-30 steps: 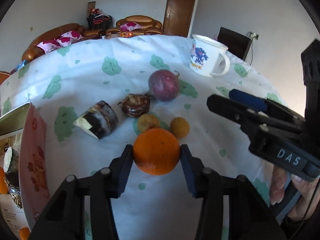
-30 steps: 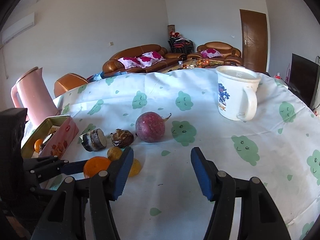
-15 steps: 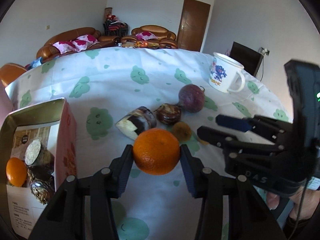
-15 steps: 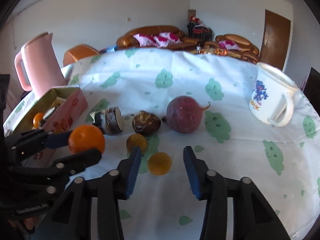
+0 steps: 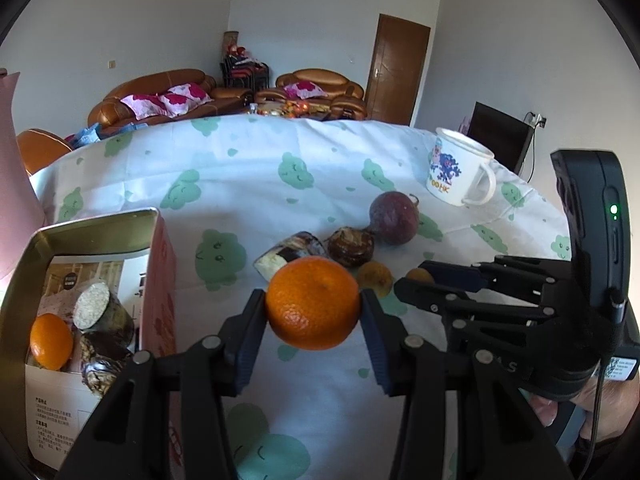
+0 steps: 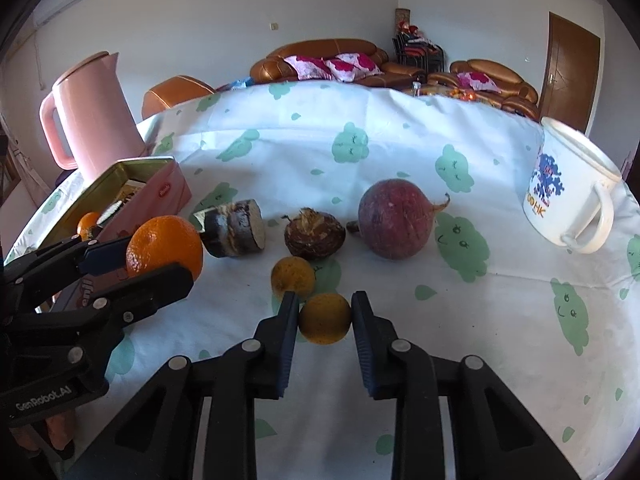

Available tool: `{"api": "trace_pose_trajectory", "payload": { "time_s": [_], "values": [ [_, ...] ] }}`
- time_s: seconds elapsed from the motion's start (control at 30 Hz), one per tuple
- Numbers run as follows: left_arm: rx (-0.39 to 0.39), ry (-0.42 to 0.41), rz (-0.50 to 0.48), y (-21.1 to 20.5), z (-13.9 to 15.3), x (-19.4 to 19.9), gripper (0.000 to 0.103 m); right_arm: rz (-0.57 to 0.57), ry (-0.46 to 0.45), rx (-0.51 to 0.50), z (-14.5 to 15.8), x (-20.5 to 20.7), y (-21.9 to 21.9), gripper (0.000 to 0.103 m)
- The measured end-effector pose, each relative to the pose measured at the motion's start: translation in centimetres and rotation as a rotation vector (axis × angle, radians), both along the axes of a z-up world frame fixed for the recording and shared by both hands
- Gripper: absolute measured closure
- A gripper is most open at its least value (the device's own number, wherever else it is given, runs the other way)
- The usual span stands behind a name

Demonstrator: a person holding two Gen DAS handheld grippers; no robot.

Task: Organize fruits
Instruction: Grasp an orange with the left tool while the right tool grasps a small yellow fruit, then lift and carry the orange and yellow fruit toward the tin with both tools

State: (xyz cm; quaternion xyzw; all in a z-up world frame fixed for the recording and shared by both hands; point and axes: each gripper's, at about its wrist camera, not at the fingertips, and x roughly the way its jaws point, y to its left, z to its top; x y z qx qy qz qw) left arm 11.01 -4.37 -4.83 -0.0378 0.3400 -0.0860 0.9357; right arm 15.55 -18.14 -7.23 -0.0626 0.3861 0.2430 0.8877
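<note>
A round bright-orange mandarin (image 5: 313, 303) is grasped between the blue pads of the left gripper (image 5: 314, 312) and is held clear of the white tablecloth with green cloud print (image 5: 248, 160). The open pink metal tin (image 5: 160, 264) is seen just to its left; a second small orange fruit (image 5: 51, 341) and dark cut root pieces (image 5: 100, 316) are already lodged inside.

The right gripper (image 6: 325, 318) is clamped on a small round yellow-brown fruit (image 6: 325, 319), both pads pressed against its sides; whether the fruit is still touching the cloth cannot be told. A second yellow-brown fruit (image 6: 293, 275) is noted just beyond the left finger. Farther back, in a row on the cloth: a dark cut root section (image 6: 234, 228), a brown knobbly corm (image 6: 315, 239), a large purple-red round fruit (image 6: 395, 224). A white enamel mug with blue print (image 6: 568, 200) is set well to the right, a pink jug (image 6: 90, 116) behind the tin.
</note>
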Motion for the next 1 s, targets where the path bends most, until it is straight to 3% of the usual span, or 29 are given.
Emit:
{"api": "trace_pose_trajectory", "payload": {
  "time_s": [1.0],
  "values": [
    [0.03, -0.119, 0.035, 0.1, 1.4, -1.8, 0.055, 0.058, -0.192, 0.151, 2.7, -3.0, -1.6, 0.074]
  ]
}}
